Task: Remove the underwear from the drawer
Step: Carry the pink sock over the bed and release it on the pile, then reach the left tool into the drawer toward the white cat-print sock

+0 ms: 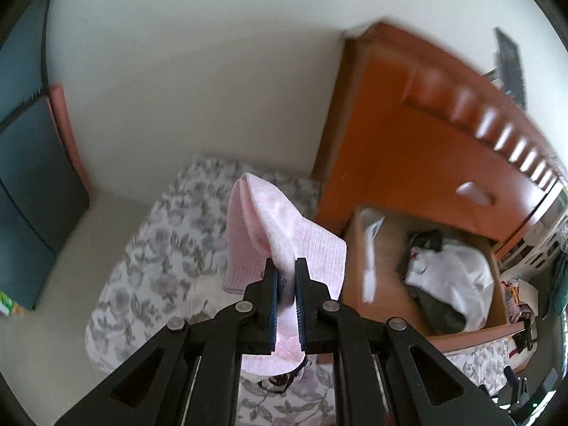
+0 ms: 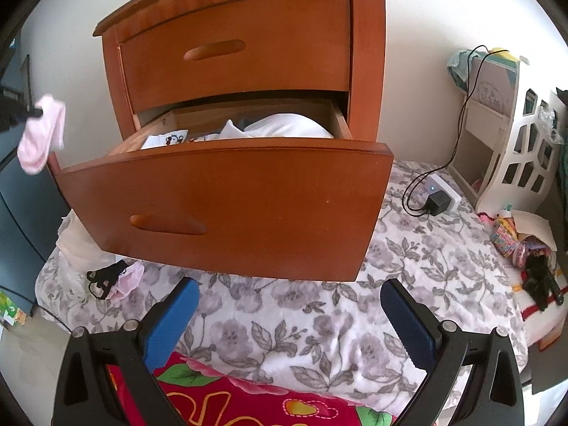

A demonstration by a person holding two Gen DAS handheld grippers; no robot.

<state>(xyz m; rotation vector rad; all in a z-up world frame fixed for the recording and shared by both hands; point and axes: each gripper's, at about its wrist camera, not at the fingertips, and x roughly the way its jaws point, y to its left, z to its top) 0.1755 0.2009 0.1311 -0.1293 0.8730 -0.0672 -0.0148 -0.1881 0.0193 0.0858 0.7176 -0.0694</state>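
My left tool point(image 1: 286, 266) is pinched on a pink knit piece of underwear point(image 1: 284, 234), which hangs from its blue pads over the floral blanket point(image 1: 152, 248), out of the drawer point(image 1: 390, 294) and to the left of it. From the right wrist view the same pink garment point(image 2: 42, 131) dangles in the air at the far left, just beside the drawer's front corner.

My right tool point(image 2: 289, 298) is spread wide with nothing between its blue pads point(image 2: 408, 323), low in front of the pulled-out lower drawer front point(image 2: 248, 209). The nightstand point(image 2: 241, 46) is orange-brown wood with two drawers, each with a carved oval grip; the upper drawer point(image 2: 277, 35) is closed. Inside the open one lie white clothes point(image 2: 287, 124), a white piece with a small cartoon print point(image 2: 167, 140) and some dark fabric point(image 1: 440, 312).

The nightstand stands on the grey-and-white floral blanket spread over the floor, against a plain white wall point(image 2: 419, 17). On the blanket to the left of the drawer lies a small heap of black lace and pale pink garments point(image 2: 113, 280). A red flowered blanket point(image 2: 248, 397) is nearest me. To the right, a white power strip with a black charger point(image 2: 438, 200) and cable rests on the blanket, near a white cut-out shelf unit point(image 2: 525, 152) and a clutter of colourful small items point(image 2: 514, 241). A dark teal cabinet point(image 1: 32, 177) stands at the left.
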